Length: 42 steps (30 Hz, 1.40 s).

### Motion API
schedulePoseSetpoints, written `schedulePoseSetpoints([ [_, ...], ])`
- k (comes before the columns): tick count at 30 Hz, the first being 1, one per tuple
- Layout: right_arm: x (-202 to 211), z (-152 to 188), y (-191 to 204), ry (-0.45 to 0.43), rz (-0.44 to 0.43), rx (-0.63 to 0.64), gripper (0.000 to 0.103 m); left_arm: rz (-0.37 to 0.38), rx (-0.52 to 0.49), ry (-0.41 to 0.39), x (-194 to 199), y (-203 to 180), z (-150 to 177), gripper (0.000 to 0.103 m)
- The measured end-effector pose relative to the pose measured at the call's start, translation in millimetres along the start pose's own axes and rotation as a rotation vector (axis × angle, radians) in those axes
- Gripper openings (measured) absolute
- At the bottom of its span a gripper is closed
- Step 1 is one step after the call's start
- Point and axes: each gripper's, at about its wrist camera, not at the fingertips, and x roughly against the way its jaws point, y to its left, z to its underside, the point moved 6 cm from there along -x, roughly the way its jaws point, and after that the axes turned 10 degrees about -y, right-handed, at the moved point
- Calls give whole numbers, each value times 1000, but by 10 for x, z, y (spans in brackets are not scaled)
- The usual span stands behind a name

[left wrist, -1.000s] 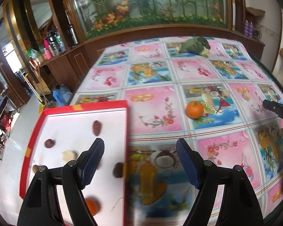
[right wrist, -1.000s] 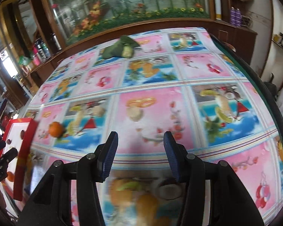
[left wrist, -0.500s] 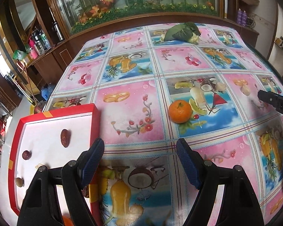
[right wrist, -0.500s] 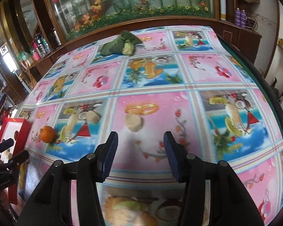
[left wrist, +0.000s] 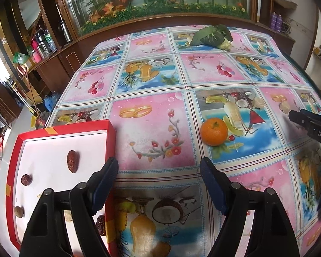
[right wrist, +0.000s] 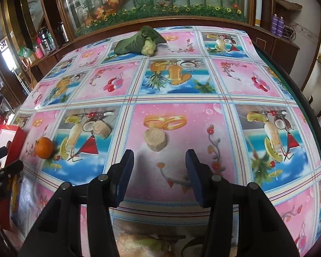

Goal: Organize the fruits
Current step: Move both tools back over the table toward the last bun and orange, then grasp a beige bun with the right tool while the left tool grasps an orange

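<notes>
An orange (left wrist: 214,131) lies on the fruit-print tablecloth, ahead and right of my open left gripper (left wrist: 158,171), which holds nothing. The red tray (left wrist: 64,127) with a white floor sits at the left; a dark red date (left wrist: 73,164), a smaller one (left wrist: 26,180) and a nut (left wrist: 18,211) lie in it. My right gripper (right wrist: 159,160) is open and empty, just short of a beige round piece (right wrist: 155,139). A second beige piece (right wrist: 102,129) lies to its left, then the orange (right wrist: 44,147) and the tray (right wrist: 10,141).
A cauliflower with green leaves (right wrist: 139,41) rests near the table's far edge. Beyond it stand a wooden counter and a glass case of artificial flowers (left wrist: 160,0). The table's right edge (right wrist: 306,98) drops off. The other gripper's tip (left wrist: 310,124) shows at the right.
My left gripper has swung right, off the tray, so the orange now sits closer ahead. My right gripper has moved forward, bringing the beige round piece close to its fingertips.
</notes>
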Motion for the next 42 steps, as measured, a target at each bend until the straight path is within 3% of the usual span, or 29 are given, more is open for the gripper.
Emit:
schedulePoseSetpoints([
  [13,-238,-91,34,-8,100,36,51,67,-29,13,-211,-265,-161,78],
  [17,-251,-104,86,-15,96,33,30,89,-35,13,-271,-338,-202,78],
  [19,-246,-97,126,-15,100,40,26,96,-36,13,-291,-372,-210,79],
  [24,-207,-68,124,12,80,11,26,103,-57,31,-364,-489,-200,79],
  [28,-129,-95,-20,27,26,-88,26,124,-49,39,-385,-547,-177,79],
  [34,179,-282,-403,-66,30,-234,26,132,-51,35,-371,-564,-177,79],
  [38,299,-337,-389,-134,124,-181,26,143,-47,26,-402,-591,-183,78],
  [42,194,-222,75,-87,43,-84,26,173,-31,29,-453,-627,-165,75],
])
